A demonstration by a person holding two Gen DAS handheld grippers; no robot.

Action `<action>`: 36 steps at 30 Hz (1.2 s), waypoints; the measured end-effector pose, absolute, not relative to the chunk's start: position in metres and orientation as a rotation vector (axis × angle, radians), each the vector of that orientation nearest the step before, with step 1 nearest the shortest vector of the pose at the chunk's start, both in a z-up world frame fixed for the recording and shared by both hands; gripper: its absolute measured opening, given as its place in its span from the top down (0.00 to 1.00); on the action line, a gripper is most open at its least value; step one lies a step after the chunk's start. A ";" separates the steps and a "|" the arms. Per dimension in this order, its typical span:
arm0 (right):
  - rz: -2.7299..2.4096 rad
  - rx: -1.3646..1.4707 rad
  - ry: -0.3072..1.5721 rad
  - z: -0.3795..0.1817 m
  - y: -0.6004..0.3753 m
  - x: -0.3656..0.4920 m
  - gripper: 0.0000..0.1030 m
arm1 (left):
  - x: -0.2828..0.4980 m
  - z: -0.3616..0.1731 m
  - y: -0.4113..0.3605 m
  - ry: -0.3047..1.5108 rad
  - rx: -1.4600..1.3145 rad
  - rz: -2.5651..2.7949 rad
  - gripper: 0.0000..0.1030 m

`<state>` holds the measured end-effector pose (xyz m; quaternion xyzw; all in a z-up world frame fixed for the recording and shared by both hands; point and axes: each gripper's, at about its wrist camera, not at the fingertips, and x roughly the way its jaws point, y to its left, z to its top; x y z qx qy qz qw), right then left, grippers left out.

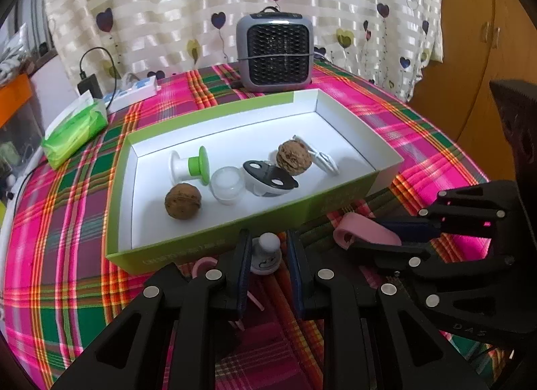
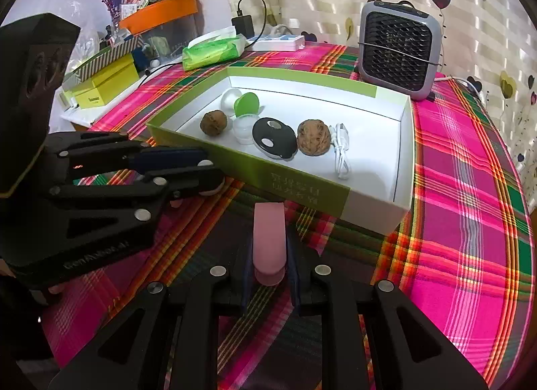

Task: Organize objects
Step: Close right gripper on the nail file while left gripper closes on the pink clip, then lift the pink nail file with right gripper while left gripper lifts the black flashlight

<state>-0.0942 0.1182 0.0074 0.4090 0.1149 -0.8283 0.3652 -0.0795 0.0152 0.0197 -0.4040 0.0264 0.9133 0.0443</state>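
A table [image 1: 419, 142] wears a bright pink and green checked cloth. On it sits a flat green box [image 1: 295, 215] with a white inside.

Inside the box lie two walnuts. One walnut [image 1: 183, 201] is near the front left corner. The other walnut [image 1: 294, 157] is further right, touching a little white cable [image 1: 322, 158]. Between the walnuts sit a small clear jar [image 1: 228, 186] and a black and white oval gadget [image 1: 268, 178]. A white and green spool [image 1: 189, 165] lies behind the jar.

Two black claws rest in front of the box, down near the cloth.

The left claw [image 1: 268, 256] has its two fingers close together around a small toy with a round white knob on top [image 1: 268, 251]. The toy stands on the cloth just outside the front wall of the box. I cannot tell if the fingers really press on it.

The right claw [image 2: 268, 269] is pinched tight on a pink clip-like thing [image 2: 269, 239]. The pink thing sticks out forward past the fingers, toward the box, but it is not inside it.

Behind the box stands a grey fan heater [image 1: 275, 51]. A green pack of tissues [image 1: 75, 130] lies off to the left side. A curtain with hearts [image 1: 218, 4] hangs at the back.
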 end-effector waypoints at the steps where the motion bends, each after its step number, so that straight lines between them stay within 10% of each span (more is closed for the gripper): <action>1: -2.130 1.052 0.295 0.008 0.118 -0.094 0.81 | -0.079 0.020 0.016 0.093 -1.232 2.795 0.82; 36: -2.215 0.915 0.259 0.038 0.127 -0.063 0.82 | -0.034 0.044 0.019 -0.066 -1.069 2.845 0.90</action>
